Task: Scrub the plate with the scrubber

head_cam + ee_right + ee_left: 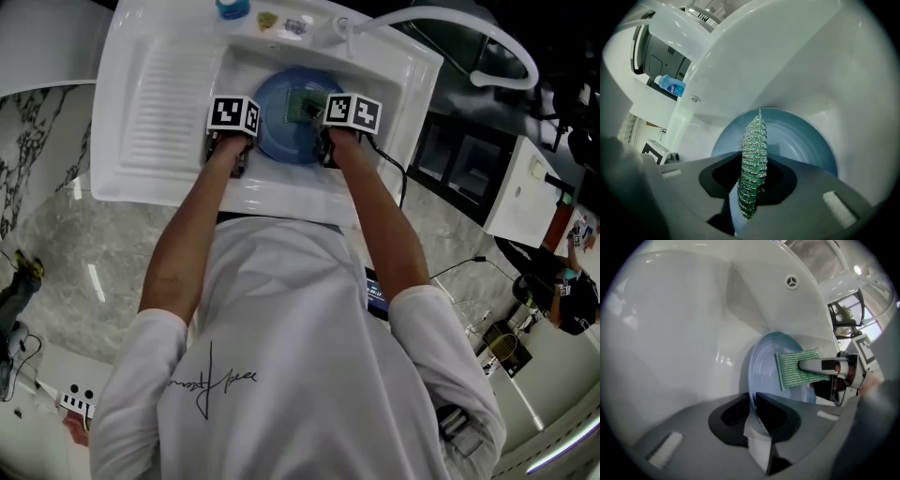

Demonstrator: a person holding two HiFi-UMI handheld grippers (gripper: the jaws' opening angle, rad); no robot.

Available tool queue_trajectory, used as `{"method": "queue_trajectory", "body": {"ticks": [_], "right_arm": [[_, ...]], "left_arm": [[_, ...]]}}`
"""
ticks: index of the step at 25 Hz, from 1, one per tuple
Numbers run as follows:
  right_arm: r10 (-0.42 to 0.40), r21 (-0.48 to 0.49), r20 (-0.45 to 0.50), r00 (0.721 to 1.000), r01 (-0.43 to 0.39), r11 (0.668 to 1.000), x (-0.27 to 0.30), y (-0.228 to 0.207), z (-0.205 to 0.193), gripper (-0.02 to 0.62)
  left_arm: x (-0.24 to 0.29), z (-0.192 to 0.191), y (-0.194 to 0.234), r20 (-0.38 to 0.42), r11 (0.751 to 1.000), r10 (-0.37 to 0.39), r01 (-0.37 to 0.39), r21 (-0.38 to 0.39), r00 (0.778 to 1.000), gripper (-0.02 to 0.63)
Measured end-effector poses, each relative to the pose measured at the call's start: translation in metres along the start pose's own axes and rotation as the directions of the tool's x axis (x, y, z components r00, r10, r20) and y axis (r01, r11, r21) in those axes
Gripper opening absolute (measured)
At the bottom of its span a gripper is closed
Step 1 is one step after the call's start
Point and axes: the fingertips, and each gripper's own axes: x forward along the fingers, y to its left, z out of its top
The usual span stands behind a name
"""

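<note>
Inside the sink (pixel 169 103), left gripper (pixel 753 401) clamps the plate (pixel 279 141) by its rim; right gripper (pixel 752 178) pinches the scrubber (pixel 753 154) against it. From above, cubes (pixel 232 114) hide the jaws.

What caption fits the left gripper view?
Left gripper grips the blue plate; right gripper holds a green scrubber against it.

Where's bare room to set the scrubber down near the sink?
The ribbed drainboard, left of the basin, is bare. The basin is crowded: plate, scrubber, left gripper and right gripper fill it. The back ledge holds a bottle.
</note>
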Motion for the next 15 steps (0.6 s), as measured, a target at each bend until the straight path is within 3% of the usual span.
{"method": "queue_trajectory", "body": {"ticks": [15], "right_arm": [[-0.089, -0.068, -0.003, 0.996, 0.089, 0.994, -0.024, -0.030, 0.008, 0.074]], "left_arm": [[-0.001, -0.002, 0.000, -0.001, 1.000, 0.002, -0.002, -0.003, 1.000, 0.084]]}}
